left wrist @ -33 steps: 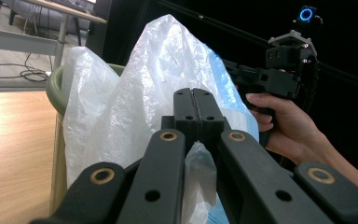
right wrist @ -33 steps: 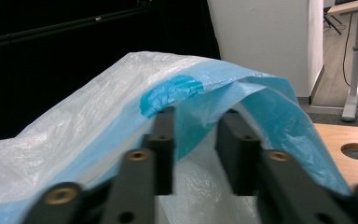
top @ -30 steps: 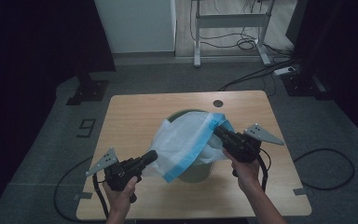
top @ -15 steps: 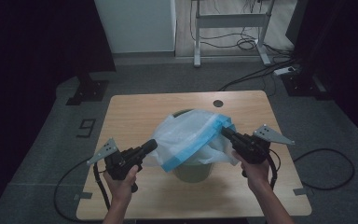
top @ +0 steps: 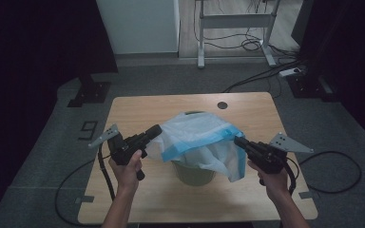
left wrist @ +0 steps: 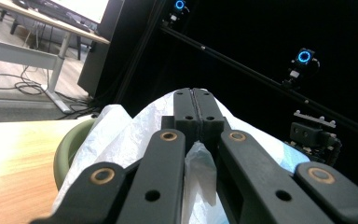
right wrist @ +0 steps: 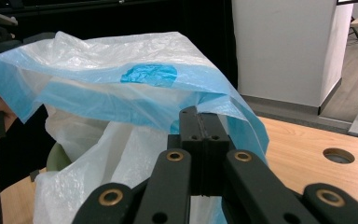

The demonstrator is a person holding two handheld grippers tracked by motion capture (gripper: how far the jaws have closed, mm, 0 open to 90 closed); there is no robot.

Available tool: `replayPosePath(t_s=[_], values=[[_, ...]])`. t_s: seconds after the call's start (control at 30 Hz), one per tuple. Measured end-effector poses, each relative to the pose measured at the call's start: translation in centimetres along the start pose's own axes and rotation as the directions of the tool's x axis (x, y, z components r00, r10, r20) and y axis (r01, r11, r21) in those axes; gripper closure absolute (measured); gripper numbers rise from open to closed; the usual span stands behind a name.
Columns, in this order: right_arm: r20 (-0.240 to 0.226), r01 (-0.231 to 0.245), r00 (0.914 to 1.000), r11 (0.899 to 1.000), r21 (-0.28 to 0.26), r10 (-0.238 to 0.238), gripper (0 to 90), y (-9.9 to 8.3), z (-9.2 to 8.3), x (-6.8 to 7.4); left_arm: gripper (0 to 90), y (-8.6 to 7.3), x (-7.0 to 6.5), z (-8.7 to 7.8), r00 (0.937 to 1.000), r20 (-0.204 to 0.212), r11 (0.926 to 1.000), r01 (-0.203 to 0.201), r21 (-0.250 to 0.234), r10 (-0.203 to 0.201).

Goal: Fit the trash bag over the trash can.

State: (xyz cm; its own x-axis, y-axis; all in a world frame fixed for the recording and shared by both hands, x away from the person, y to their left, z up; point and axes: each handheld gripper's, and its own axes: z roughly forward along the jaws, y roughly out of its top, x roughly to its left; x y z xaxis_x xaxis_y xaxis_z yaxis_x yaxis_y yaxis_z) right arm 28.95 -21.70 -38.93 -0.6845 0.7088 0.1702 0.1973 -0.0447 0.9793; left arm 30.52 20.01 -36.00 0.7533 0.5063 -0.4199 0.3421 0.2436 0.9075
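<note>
Dark room w/ black drapes; wooden table [top: 123, 114] stands on grey carpet, cables trailing behind. Near its front-middle edge a green bin [top: 192, 173] sits under a white-blue bag [top: 197, 137]. Left gripper [top: 156, 130] and right gripper [top: 238, 141] are each pinched tight on the bag's rim. To line the bin well: spread the rim evenly, keep it taut, lower it over the bin's lip w/o tearing the film.

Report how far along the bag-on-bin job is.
Done: both grippers have the plastic bag pinched, the left gripper on its left edge and the right gripper on its blue-banded right edge, jaws shut. In hand: the bag is held spread above the green bin. Left: its mouth is not yet over the bin's rim; it still needs lowering and fitting around.
</note>
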Motion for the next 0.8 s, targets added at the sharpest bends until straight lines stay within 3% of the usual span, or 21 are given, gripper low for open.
replayPosePath(t_s=[0.3,0.43,0.57,0.67,0.77,0.8], values=[[0.022,0.015,0.9996,1.000,-0.009,-0.015,89.3,-0.3,0.2,0.5,89.5,0.9,-0.9,-0.8,0.9980,-0.013,0.9980,-0.061,0.017,0.061],[0.045,0.025,0.9987,0.999,-0.020,-0.024,89.2,0.3,0.3,0.6,83.7,1.5,-1.7,-0.8,0.9925,0.047,0.9877,-0.117,0.103,0.113],[0.046,0.035,0.9984,0.999,-0.028,-0.034,89.2,0.9,0.4,0.9,67.3,1.8,-3.4,-0.9,0.9750,0.020,0.9654,-0.222,0.137,0.221],[0.045,0.044,0.9981,0.999,-0.032,-0.043,89.2,1.3,0.5,1.1,50.9,2.0,-4.8,-1.0,0.9564,-0.034,0.9488,-0.283,0.141,0.290],[0.041,0.051,0.9979,0.998,-0.035,-0.049,89.2,1.5,0.5,1.5,42.4,2.0,-5.8,-0.7,0.9349,-0.053,0.9239,-0.336,0.183,0.351],[0.037,0.052,0.9980,0.998,-0.035,-0.050,89.3,1.5,0.6,1.6,42.0,1.9,-6.0,-0.5,0.9309,-0.052,0.9172,-0.345,0.199,0.362]])
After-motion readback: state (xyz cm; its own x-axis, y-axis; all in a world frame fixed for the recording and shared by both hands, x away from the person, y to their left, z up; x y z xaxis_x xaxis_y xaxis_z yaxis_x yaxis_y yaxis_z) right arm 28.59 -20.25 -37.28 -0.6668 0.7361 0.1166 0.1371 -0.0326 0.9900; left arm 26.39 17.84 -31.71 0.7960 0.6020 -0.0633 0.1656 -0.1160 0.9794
